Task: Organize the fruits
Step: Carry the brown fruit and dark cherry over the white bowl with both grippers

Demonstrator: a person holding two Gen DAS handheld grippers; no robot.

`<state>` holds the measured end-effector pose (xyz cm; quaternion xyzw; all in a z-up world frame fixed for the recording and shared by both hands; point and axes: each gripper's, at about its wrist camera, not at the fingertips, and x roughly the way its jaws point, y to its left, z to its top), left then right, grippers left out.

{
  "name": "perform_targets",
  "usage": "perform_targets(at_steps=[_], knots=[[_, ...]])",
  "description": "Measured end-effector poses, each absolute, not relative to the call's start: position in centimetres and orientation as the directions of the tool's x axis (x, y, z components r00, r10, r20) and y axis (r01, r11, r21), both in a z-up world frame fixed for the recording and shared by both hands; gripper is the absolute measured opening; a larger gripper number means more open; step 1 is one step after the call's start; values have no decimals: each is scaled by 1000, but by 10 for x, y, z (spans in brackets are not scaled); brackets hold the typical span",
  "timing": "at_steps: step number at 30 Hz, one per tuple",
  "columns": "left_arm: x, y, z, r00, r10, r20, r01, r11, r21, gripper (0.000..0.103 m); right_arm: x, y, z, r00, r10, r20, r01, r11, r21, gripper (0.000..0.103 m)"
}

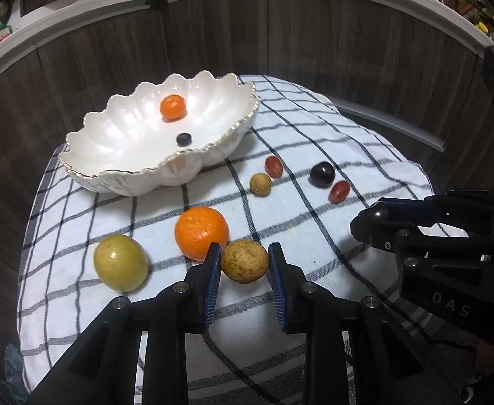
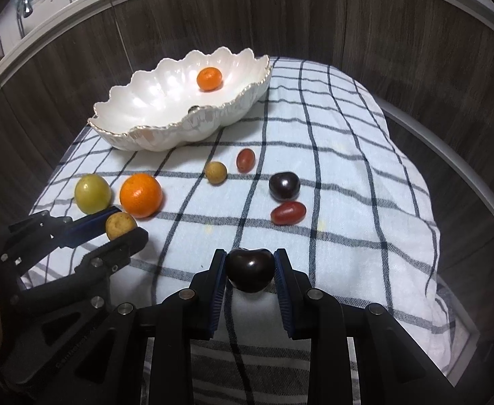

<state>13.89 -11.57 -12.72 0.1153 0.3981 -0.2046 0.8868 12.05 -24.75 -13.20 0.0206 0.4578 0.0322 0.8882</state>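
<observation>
My left gripper (image 1: 245, 253) is shut on a speckled yellow-brown round fruit (image 1: 244, 261), close beside a big orange (image 1: 202, 233) and a yellow-green fruit (image 1: 121, 262). The right wrist view shows that grip from the side, the speckled fruit (image 2: 121, 225) between the left gripper's (image 2: 122, 226) blue pads. My right gripper (image 2: 249, 259) is shut on a dark cherry (image 2: 249, 270) over the near part of the cloth. A white scalloped bowl (image 1: 112, 155) at the back holds a small orange (image 1: 173, 107) and a blueberry (image 1: 184, 139).
On the checked cloth (image 2: 348, 168) lie a small tan fruit (image 2: 216, 172), two red grapes (image 2: 245, 159) (image 2: 288, 212) and a second dark cherry (image 2: 284, 186). Dark wood panels stand close behind the cloth. The right gripper's body (image 1: 449, 253) fills the right side of the left wrist view.
</observation>
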Motion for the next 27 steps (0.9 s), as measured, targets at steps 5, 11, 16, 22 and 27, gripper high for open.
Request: perform_targets(at_steps=[5,11,16,22,27], knots=[[142,-110,-115,615,-266,-742,435,900,38,28,124,-246,-120,594,78,-800,-41,997,67,29],[153,-99,-102,632,-253,-732,394,919,23,28,133,-242,-107,614,86,-784,-47,996,72,29],[165,-87,-92,655,-233,-719,359,933,25,28,145,-233,-95,636,97,-766,-62,995,74,29],[184,-73,-79,679,-207,-704,317,948,26,28,163,-222,-79,667,104,-738,-82,994,67,29],[203,-61,-72,688,-188,-701,280,960,17,28,183,-216,-68,686,105,-720,-88,994,61,29]])
